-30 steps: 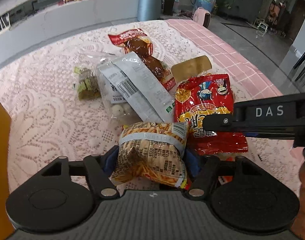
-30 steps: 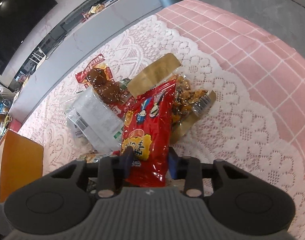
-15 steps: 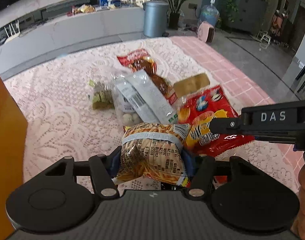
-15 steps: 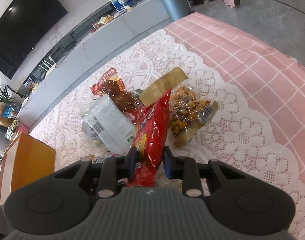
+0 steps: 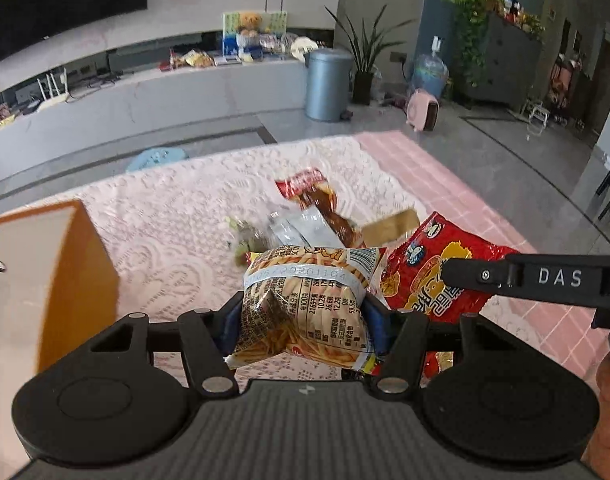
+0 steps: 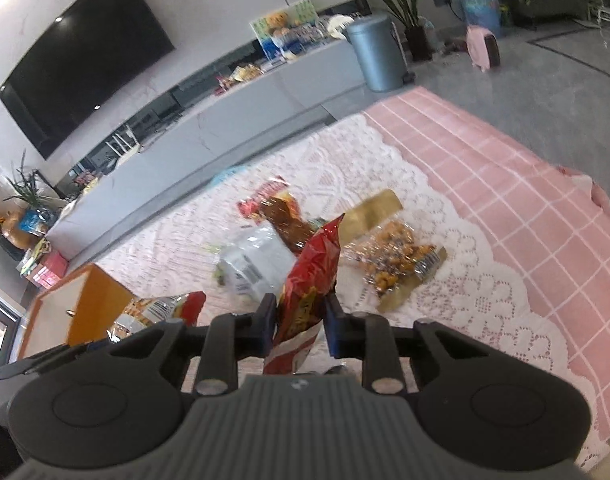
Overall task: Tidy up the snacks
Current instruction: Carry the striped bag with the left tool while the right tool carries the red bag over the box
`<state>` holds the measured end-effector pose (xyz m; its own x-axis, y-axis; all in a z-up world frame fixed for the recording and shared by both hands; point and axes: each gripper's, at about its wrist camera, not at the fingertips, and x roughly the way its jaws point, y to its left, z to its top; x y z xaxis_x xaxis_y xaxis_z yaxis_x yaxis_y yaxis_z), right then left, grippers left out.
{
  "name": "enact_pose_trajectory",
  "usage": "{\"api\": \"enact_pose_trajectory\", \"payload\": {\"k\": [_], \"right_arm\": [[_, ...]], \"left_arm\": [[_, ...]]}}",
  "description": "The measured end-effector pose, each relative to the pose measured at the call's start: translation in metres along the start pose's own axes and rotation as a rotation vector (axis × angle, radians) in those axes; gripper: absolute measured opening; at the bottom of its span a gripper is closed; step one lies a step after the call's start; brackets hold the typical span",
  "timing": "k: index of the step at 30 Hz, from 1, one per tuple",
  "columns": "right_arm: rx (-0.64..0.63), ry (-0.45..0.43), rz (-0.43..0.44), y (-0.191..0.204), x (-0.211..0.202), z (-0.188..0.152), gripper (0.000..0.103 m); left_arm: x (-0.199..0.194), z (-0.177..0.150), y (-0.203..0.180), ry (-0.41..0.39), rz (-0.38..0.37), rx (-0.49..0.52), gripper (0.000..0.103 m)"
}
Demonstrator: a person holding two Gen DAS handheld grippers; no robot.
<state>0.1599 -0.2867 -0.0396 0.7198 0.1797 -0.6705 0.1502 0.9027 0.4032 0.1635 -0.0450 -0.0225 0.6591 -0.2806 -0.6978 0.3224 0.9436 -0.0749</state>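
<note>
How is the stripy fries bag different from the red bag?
The fries bag is tan and printed with thin fries; the red chip bag is shiny red with cartoon art. The fries bag looks puffy and fills wide-set jaws of the left gripper; the red chip bag is pinched narrow in the right gripper, standing on edge. Both are held up off the lace cloth.

Your left wrist view sits just behind the left hand-held gripper (image 5: 303,320), angled down across the lace-covered desk (image 5: 177,240) toward the TV wall. Your right wrist view sits just behind the right hand-held gripper (image 6: 299,320), angled down likewise, rolled slightly. Both are close above the desk. Shared: snack pile (image 5: 305,220), orange box (image 6: 93,304), grey bin (image 5: 329,80), red bag (image 5: 429,276).
</note>
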Motion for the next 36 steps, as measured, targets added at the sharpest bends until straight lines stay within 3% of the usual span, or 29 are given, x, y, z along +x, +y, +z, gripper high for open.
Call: {"api": "enact_pose_trajectory", "payload": {"k": [12,21,30,36], "right_arm": [[-0.088,-0.085,0.147,0.069,-0.06,0.0,0.023],[-0.213,-0.047,0.276,0.156,-0.071,-0.026,0.023],[-0.332,0.083,0.369,0.235,-0.043,-0.066,0.023],[-0.37,0.184,0.363,0.26,-0.008,-0.088,0.023]], "left_arm": [[-0.083,0.014,0.046,-0.122,0.058,-0.005,0.067],[-0.13,0.014,0.108,-0.147,0.176,-0.011,0.067],[-0.131,-0.002,0.174,-0.054,0.226,-0.086,0.067],[-0.109,-0.02,0.212,0.047,0.193,-0.171,0.067]]}}
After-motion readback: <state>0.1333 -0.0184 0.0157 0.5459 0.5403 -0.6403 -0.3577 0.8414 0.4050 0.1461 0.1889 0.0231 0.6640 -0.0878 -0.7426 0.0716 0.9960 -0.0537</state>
